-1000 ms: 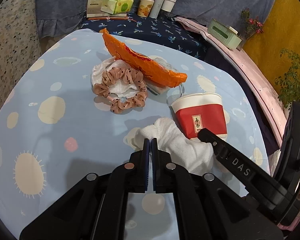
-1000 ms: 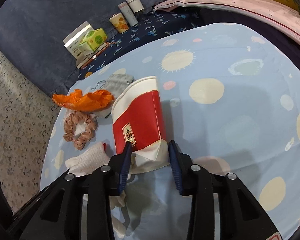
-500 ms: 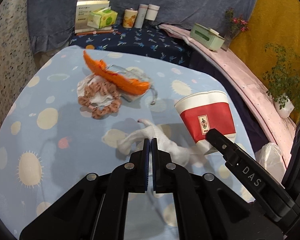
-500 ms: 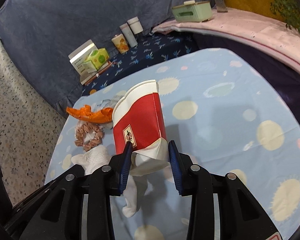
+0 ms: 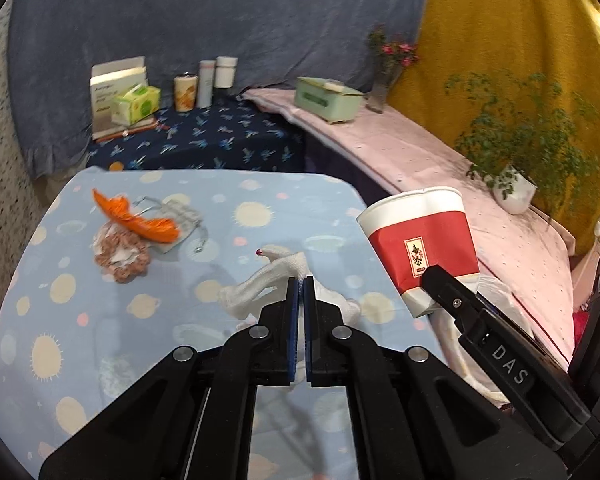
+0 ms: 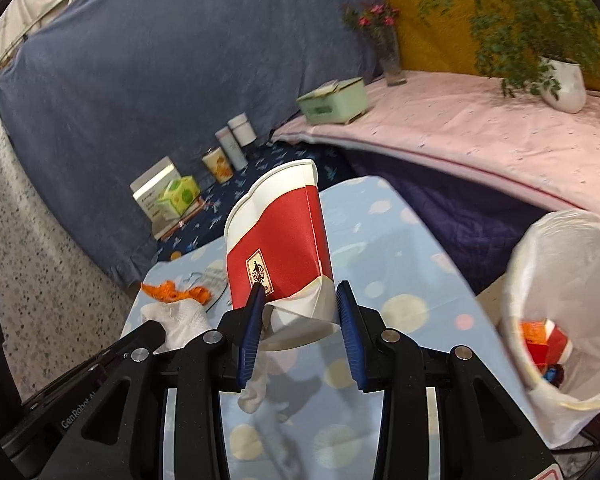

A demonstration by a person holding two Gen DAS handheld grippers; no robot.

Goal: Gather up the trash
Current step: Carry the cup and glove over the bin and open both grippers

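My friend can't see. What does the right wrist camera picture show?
The right tool holds a squashed red and white paper cup in the air above a blue spotted table. A bin lined with a white bag waits on the right, with some trash already inside. On the left, the other tool holds a white cloth.

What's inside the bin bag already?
In the right wrist view the white bin bag holds something red and orange near the bottom, with a small dark item beside it. The near rim and bag folds cover the rest, so anything deeper is hidden.
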